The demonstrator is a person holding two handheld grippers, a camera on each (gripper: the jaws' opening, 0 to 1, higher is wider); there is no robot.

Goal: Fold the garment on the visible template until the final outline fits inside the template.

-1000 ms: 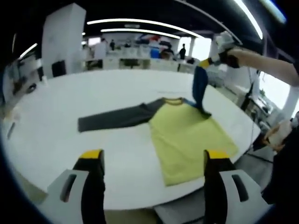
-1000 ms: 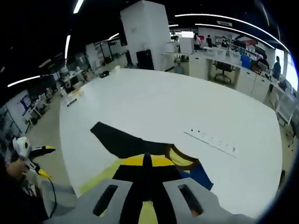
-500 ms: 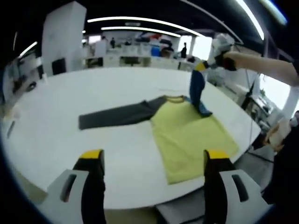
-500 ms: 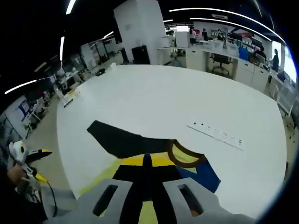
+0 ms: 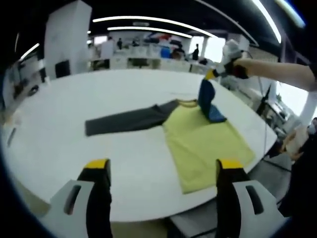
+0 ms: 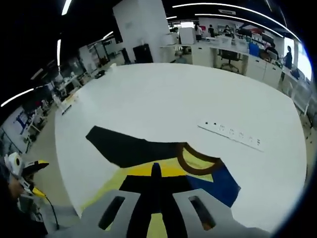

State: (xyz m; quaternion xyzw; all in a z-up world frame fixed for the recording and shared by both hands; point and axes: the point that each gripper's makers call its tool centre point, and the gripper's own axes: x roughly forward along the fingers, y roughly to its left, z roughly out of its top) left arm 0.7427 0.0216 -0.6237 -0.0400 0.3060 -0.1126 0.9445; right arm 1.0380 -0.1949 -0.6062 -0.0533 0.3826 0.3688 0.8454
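Observation:
A long-sleeved garment lies on the white table (image 5: 54, 129). It has a yellow body (image 5: 205, 144), a dark grey sleeve (image 5: 124, 121) stretched out to the left, and a brown collar (image 6: 197, 159). Its blue sleeve (image 5: 206, 95) is lifted off the table, with my right gripper (image 5: 212, 74) shut on its end, above the shoulder. In the right gripper view the shut jaws (image 6: 156, 171) hang over the yellow body, with the blue sleeve (image 6: 218, 182) to their right. My left gripper (image 5: 163, 166) is open, back from the near table edge; it is also seen as the left gripper (image 6: 37, 178) off the table's side.
A thin strip with small dark marks (image 6: 230, 134) lies on the table beyond the collar. A person's arm (image 5: 282, 72) reaches in from the right. The garment's hem (image 5: 198, 186) lies near the table's front edge. A white pillar (image 6: 138, 29) and office desks stand behind.
My right gripper has come down a little and moved left with the blue sleeve, which now hangs shorter, bunched over the shoulder. The left gripper has stayed open and nearly still.

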